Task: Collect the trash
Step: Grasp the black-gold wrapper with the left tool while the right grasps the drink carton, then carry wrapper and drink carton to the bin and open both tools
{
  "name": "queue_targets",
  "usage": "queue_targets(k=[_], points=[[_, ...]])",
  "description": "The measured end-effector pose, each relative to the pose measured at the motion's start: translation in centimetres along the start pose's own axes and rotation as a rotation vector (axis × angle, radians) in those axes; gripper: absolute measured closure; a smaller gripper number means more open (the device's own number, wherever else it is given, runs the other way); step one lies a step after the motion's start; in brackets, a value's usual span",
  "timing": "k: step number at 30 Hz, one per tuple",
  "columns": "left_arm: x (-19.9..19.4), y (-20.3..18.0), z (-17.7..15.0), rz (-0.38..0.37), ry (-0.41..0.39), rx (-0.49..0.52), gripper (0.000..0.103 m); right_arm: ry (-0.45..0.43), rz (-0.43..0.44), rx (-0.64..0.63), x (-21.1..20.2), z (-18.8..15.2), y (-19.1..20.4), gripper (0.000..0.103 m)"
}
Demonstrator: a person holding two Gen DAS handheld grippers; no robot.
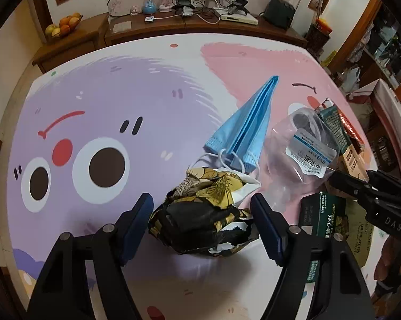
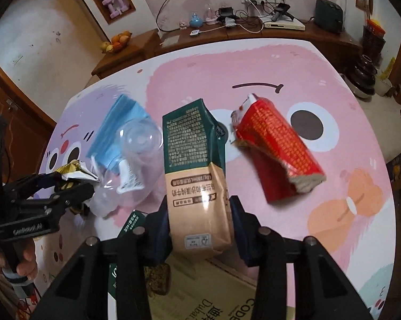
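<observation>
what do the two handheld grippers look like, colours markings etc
Both are matte black plastic frames with silver round pivot pins and dark navy blue finger pads. The left gripper and the right gripper look alike from their own cameras. Seen side-on, the right one bears pale lettering starting "DAS", and the left one has a line of white text too blurred to read. No cables show.

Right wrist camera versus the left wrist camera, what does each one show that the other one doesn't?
Only the right wrist view shows the red carton lying on the table and the right gripper clamped on the green and tan milk carton. Only the left wrist view shows the open left gripper straddling the crumpled black and gold wrapper. Both show the blue face mask, the clear plastic bag and the cartoon tablecloth.
</observation>
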State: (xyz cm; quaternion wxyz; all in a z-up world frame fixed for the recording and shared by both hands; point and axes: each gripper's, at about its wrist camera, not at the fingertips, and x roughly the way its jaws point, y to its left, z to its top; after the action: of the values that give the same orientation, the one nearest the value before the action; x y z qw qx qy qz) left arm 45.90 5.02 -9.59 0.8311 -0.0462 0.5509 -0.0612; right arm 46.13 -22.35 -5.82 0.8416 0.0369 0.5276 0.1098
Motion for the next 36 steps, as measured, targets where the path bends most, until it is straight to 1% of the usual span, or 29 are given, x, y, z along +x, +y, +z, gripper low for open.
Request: queue_targets(k=[4, 8, 11, 14, 17, 20, 21, 22, 23, 24, 25, 26, 27, 28, 29, 31, 32, 34, 35, 36], points=[[-1.2, 0.7, -1.0, 0.029, -0.042, -0.012, 0.031, -0.057, -0.001, 0.011, -1.7, -1.0, 0.5, 0.062], [-3.8, 1.1, -2.4, 0.02, -0.084, -0.038, 0.032, -0.134, -0.006, 0.023, -4.7, -1.8, 0.9, 0.062], [-6.9, 0.4, -4.0, 0.006, -0.121, -0.024, 0.032, -0.186, -0.012, 0.035, -7.6, -2.7, 1.3, 0.062], [-10.7, -0.5, -5.9, -0.019, -0.161, 0.0, 0.032, -0.223, 0.01, 0.049, -10.7, -4.3, 2.0, 0.062], [-14.2, -1.7, -8.4, -0.04, -0.189, 0.028, 0.032, -0.252, 0.042, 0.062, -14.0, -7.1, 3.3, 0.062], [-18.0, -3.5, -12.3, -0.072, -0.213, 0.068, 0.032, -0.275, 0.073, 0.071, -16.8, -10.3, 4.7, 0.062], [-19.0, -4.1, -13.7, -0.085, -0.216, 0.079, 0.032, -0.283, 0.089, 0.08, -18.0, -12.1, 5.3, 0.062], [-20.0, -4.5, -15.0, -0.093, -0.219, 0.09, 0.032, -0.288, 0.096, 0.085, -18.6, -13.2, 5.7, 0.062], [-20.8, -5.1, -16.5, -0.104, -0.228, 0.098, 0.032, -0.298, 0.109, 0.095, -19.7, -15.0, 6.2, 0.062], [-21.4, -5.5, -17.7, -0.117, -0.234, 0.106, 0.032, -0.304, 0.116, 0.098, -20.2, -16.2, 6.7, 0.062], [-22.1, -6.0, -19.3, -0.128, -0.243, 0.115, 0.032, -0.319, 0.121, 0.102, -21.1, -18.3, 7.4, 0.062], [-22.5, -6.4, -20.9, -0.136, -0.254, 0.121, 0.032, -0.326, 0.122, 0.107, -21.5, -19.5, 7.8, 0.062], [-22.9, -6.7, -22.4, -0.148, -0.26, 0.127, 0.032, -0.333, 0.135, 0.124, -22.0, -21.6, 8.2, 0.062], [-23.1, -7.0, -23.9, -0.153, -0.26, 0.127, 0.032, -0.337, 0.145, 0.138, -22.2, -22.6, 8.3, 0.062], [-23.1, -7.2, -25.4, -0.16, -0.258, 0.126, 0.032, -0.348, 0.156, 0.17, -22.5, -24.9, 8.6, 0.062], [-22.9, -7.4, -28.1, -0.179, -0.251, 0.118, 0.032, -0.354, 0.167, 0.208, -22.6, -27.7, 8.7, 0.062], [-22.5, -7.5, -29.9, -0.185, -0.243, 0.116, 0.032, -0.355, 0.163, 0.232, -22.3, -29.8, 8.9, 0.063], [-21.4, -7.9, -32.7, -0.182, -0.229, 0.118, 0.032, -0.338, 0.157, 0.27, -21.5, -32.4, 8.7, 0.067], [-21.0, -8.1, -33.6, -0.179, -0.223, 0.121, 0.032, -0.314, 0.164, 0.298, -20.7, -34.1, 8.5, 0.07], [-20.2, -8.3, -35.2, -0.175, -0.202, 0.129, 0.032, -0.299, 0.166, 0.312, -20.3, -35.1, 8.3, 0.07]])
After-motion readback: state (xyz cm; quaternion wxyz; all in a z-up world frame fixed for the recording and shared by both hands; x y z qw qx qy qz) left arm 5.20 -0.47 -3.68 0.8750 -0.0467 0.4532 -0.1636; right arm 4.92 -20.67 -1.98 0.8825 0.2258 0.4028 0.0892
